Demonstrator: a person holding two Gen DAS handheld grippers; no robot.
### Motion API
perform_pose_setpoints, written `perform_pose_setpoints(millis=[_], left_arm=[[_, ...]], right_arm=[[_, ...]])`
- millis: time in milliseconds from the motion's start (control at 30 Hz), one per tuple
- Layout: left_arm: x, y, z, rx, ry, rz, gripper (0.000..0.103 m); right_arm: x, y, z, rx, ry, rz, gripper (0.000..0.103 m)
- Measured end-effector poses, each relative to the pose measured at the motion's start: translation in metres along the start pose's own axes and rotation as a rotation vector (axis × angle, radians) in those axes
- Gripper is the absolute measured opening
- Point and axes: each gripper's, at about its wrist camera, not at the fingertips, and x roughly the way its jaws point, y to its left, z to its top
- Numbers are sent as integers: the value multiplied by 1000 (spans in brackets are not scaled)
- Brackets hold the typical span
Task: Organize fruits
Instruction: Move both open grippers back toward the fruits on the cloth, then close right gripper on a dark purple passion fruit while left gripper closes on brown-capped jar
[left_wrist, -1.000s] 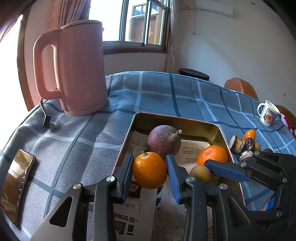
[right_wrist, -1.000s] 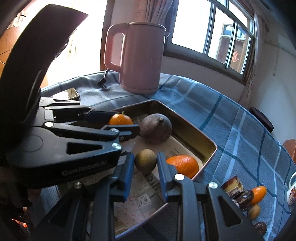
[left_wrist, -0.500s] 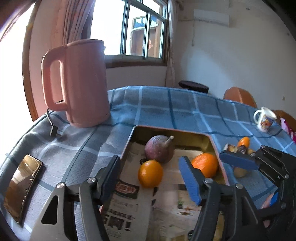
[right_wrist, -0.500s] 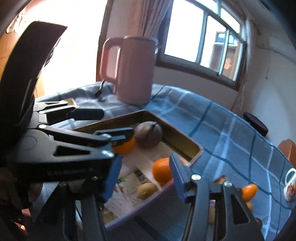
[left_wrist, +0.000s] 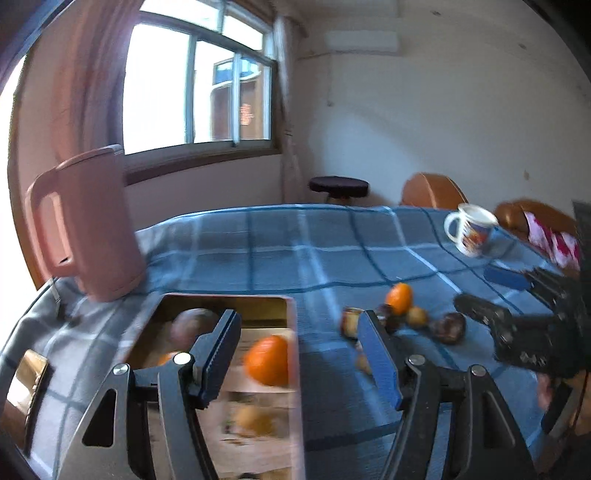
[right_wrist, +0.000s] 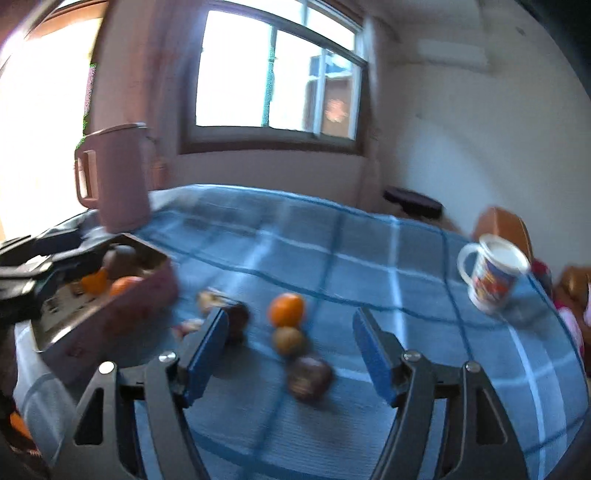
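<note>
Right wrist: right tool (right_wrist: 290, 349) opening, empty; 1 mug (right_wrist: 493, 271), 1 tray (right_wrist: 107, 314).

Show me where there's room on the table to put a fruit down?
Bare cloth lies between the kettle and the mug. It is crowded around the loose fruits beside the tray, which already holds several.

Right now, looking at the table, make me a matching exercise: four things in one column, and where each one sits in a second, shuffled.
Things:
1. pink kettle
2. mug
3. purple fruit
4. small orange

Places:
A. loose on the cloth beside a brown fruit
B. inside the metal tray
C. far right of the table
D. behind the tray, near the window

Pairs: 1-D, 2-C, 3-B, 4-A
</note>
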Motion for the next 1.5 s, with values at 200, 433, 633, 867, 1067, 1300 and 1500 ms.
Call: perform_pose_setpoints(millis=[200, 433, 633, 867, 1067, 1300, 1500], left_arm=[[30, -40, -3, 74, 86, -48, 67], [65, -55, -10, 84, 214, -99, 67], [82, -63, -15, 113, 301, -123, 55], [95, -56, -17, 76, 366, -156, 40], [86, -55, -15, 75, 318, -162, 40], [73, -55, -12, 80, 258, -171, 40], [62, -54, -11, 73, 202, -172, 40]], right_arm=[[16, -17, -8, 54, 69, 7, 72], [31, -23, -14, 83, 150, 50, 70], [50, -23, -18, 91, 253, 90, 50], [58, -25, -21, 100, 294, 131, 35], [45, -28, -18, 114, 233, 121, 35], [34, -24, -15, 101, 167, 107, 35], [24, -22, -13, 88, 112, 109, 35]])
